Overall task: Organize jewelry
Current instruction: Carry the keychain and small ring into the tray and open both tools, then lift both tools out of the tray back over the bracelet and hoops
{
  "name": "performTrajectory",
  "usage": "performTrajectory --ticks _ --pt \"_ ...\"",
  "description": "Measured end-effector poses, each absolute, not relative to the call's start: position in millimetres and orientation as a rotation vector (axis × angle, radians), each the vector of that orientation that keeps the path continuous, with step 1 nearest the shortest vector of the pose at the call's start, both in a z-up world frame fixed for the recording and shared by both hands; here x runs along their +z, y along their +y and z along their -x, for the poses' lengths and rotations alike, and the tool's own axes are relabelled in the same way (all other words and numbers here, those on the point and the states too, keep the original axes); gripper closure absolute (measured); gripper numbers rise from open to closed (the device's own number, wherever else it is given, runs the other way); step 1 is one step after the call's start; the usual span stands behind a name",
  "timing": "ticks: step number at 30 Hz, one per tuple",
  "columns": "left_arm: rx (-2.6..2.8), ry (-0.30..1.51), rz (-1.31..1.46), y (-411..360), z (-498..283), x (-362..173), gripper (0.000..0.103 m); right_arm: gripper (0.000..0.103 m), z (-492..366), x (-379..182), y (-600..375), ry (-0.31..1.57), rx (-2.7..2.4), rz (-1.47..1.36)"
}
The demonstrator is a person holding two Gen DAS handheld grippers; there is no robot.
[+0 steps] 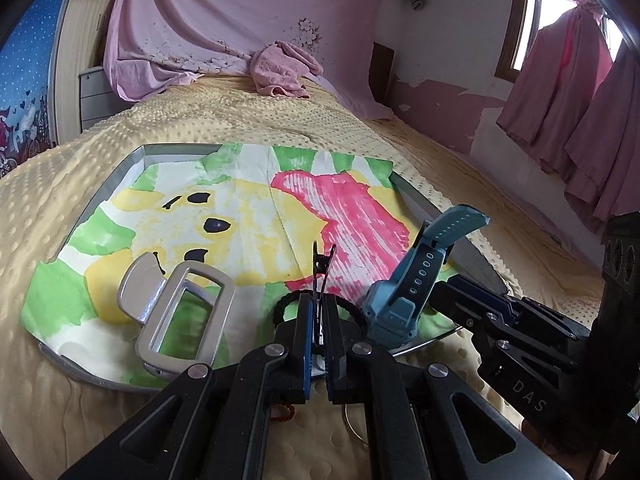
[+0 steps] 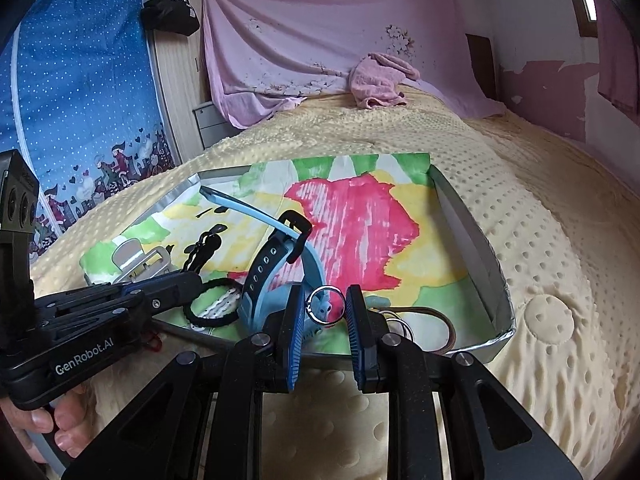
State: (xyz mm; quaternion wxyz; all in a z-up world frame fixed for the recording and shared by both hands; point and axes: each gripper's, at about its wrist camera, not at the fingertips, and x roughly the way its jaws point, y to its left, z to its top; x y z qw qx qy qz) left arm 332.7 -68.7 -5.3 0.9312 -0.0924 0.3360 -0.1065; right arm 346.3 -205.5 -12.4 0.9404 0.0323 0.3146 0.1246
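Far left on the tray (image 1: pixel 132 158): an open silver clasp-like frame (image 1: pixel 182 316) lying flat on the painted paper liner (image 1: pixel 248 216), well clear of everything else.

Next along, the left gripper (image 1: pixel 318 322): fingers pressed almost together, pinching a thin dark hair clip (image 1: pixel 322 268) that stands upright between the pads, tip pointing up over the liner. Just under the fingertips, a black braided bracelet (image 1: pixel 352 306) lying on the tray's near edge.

Beside it, a teal wristwatch (image 1: pixel 404 284), strap arched upward, resting near the tray's front rim.

Further right, the right gripper (image 2: pixel 323 304): fingers a little apart, pinching a silver ring (image 2: pixel 325 304) held edge-on between the blue pads, hovering just above the watch body and the tray's near side. To the right of it, a few thin bangles (image 2: pixel 398 322) and a brown loop lying in the tray's corner.

Step in hand, by the look of it: carrying two small pieces over the tray for placing, clip on the left, ring on the right.

Next move likely calls for: lowering each piece onto bare liner, away from the watch strap and bracelet; easing the fingers apart only once each piece is low, since a ring on edge may roll and the clip may tip.
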Motion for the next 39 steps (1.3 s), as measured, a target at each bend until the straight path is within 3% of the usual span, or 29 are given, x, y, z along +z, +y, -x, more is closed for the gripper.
performTrajectory --ticks 2,4,8,12,15,19,21,24,26,29,35,39 --pt "-0.214 0.685 0.192 -67.7 -332.0 -4.9 0.098 0.082 -346.3 -12.7 -205.7 0.643 0.253 -0.066" --pt "-0.208 0.683 0.194 -67.1 -330.8 -4.5 0.098 0.072 -346.7 -11.7 -207.1 0.639 0.246 -0.071" --pt "-0.208 0.682 0.207 -64.2 -325.3 -4.4 0.098 0.069 -343.9 -9.4 -211.9 0.625 0.238 -0.087" --pt "-0.210 0.656 0.214 -60.7 -314.2 0.9 0.097 0.058 -336.2 -1.9 -217.6 0.590 0.222 -0.100" --pt "-0.201 0.634 0.216 -57.3 -306.2 6.5 0.084 0.051 -327.7 6.7 -220.5 0.556 0.212 -0.104" --pt "-0.176 0.566 0.250 -46.6 -288.1 15.6 0.043 0.045 -312.3 20.1 -225.8 0.497 0.190 -0.115" --pt "-0.161 0.528 0.257 -41.4 -278.6 20.7 0.041 0.035 -303.0 26.4 -230.0 0.469 0.179 -0.132" --pt "-0.149 0.502 0.248 -39.2 -267.6 26.0 0.040 0.031 -288.5 35.7 -234.8 0.437 0.172 -0.143" --pt "-0.140 0.474 0.241 -37.5 -258.6 29.5 0.025 0.025 -276.5 40.5 -236.8 0.413 0.165 -0.139" --pt "-0.124 0.420 0.234 -35.3 -240.6 35.6 0.015 0.018 -259.0 43.7 -240.3 0.386 0.163 -0.156" --pt "-0.112 0.362 0.222 -30.1 -209.3 43.0 0.003 0.010 -227.1 47.3 -240.9 0.348 0.160 -0.159" --pt "-0.093 0.328 0.211 -25.7 -186.4 46.1 0.000 0.004 -204.9 50.0 -237.3 0.322 0.160 -0.146"
